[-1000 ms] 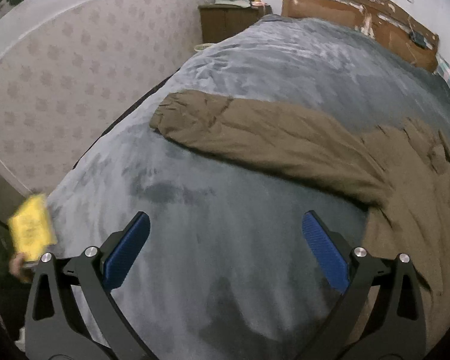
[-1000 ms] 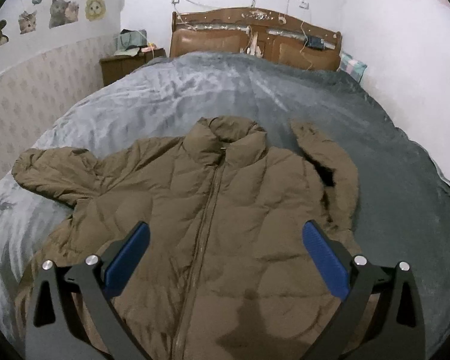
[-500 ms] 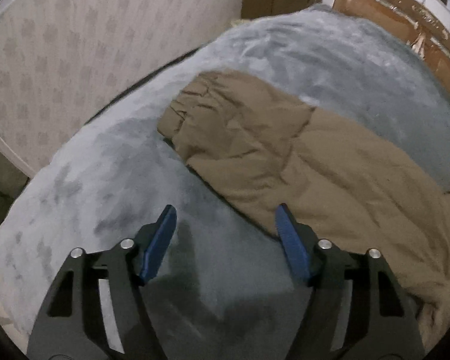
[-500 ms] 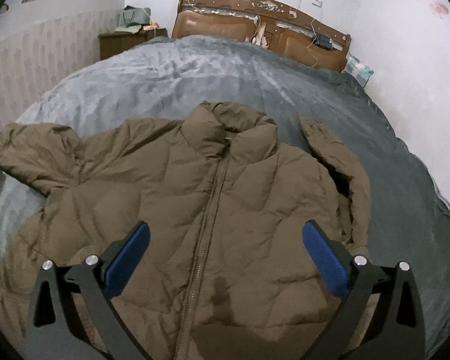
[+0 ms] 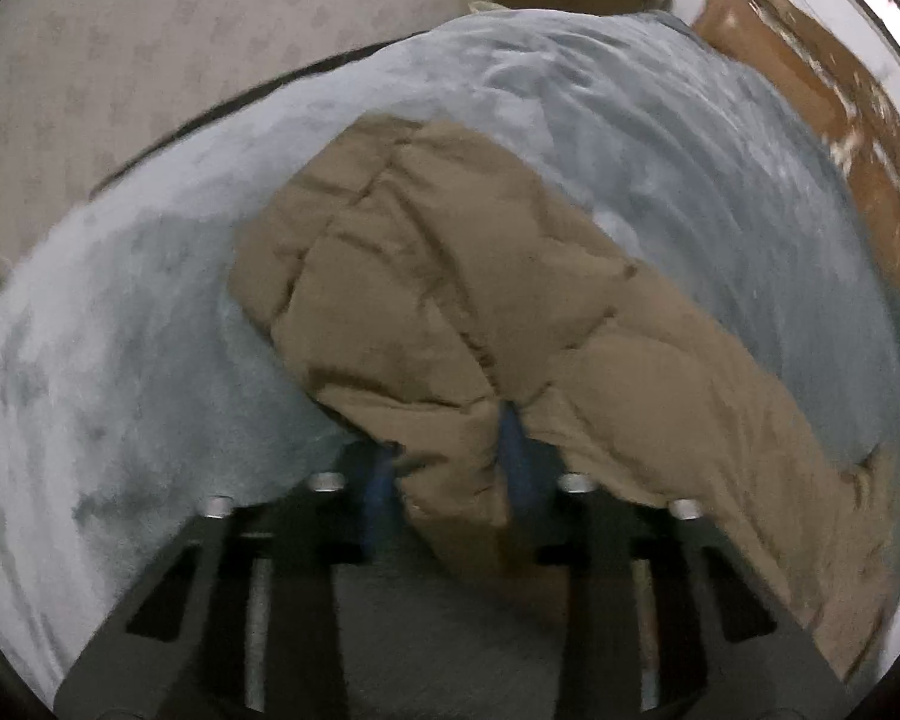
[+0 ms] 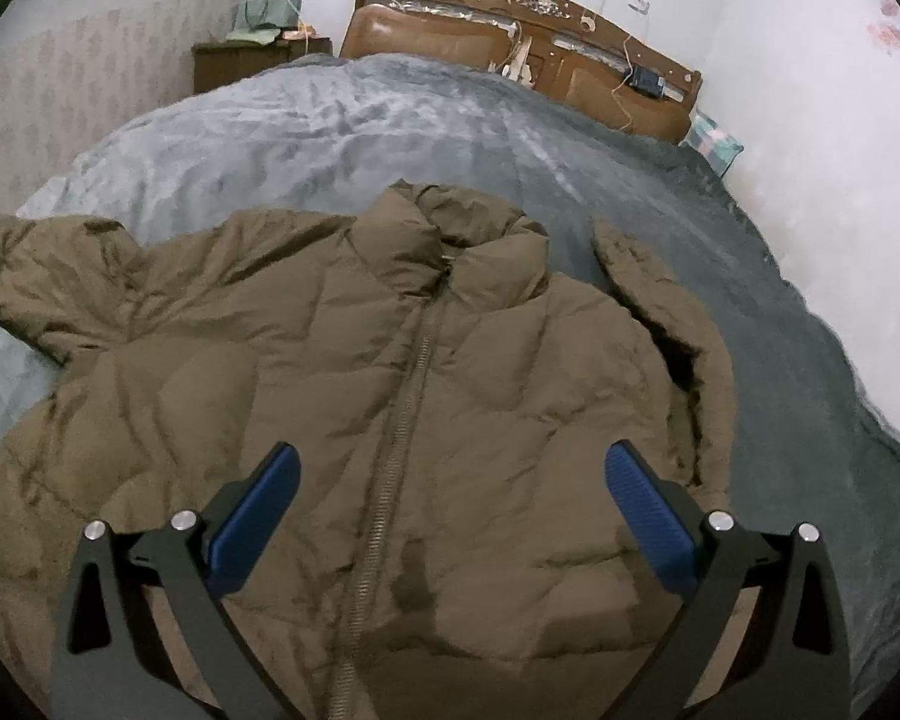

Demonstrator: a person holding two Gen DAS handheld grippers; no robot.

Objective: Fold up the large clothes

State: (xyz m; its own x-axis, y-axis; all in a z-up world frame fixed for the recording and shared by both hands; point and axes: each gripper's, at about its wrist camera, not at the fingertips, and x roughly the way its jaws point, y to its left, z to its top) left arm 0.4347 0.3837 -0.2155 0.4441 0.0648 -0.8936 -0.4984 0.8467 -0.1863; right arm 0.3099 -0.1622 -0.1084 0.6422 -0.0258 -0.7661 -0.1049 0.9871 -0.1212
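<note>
Olive-brown and quilted, the puffer jacket (image 6: 390,408) lies front-up and zipped on the grey blanket (image 6: 330,114) of the bed, collar toward the far headboard (image 6: 510,30). No fold is in place yet, judging by its spread body. The left gripper (image 5: 450,468) is clenched on the left sleeve (image 5: 426,300) near its cuff, seemingly starting the first fold inward. The right gripper (image 6: 450,510) hovers released above the hem. The right sleeve (image 6: 672,324) lies along the jacket's right side, and the body remains to be folded.
</note>
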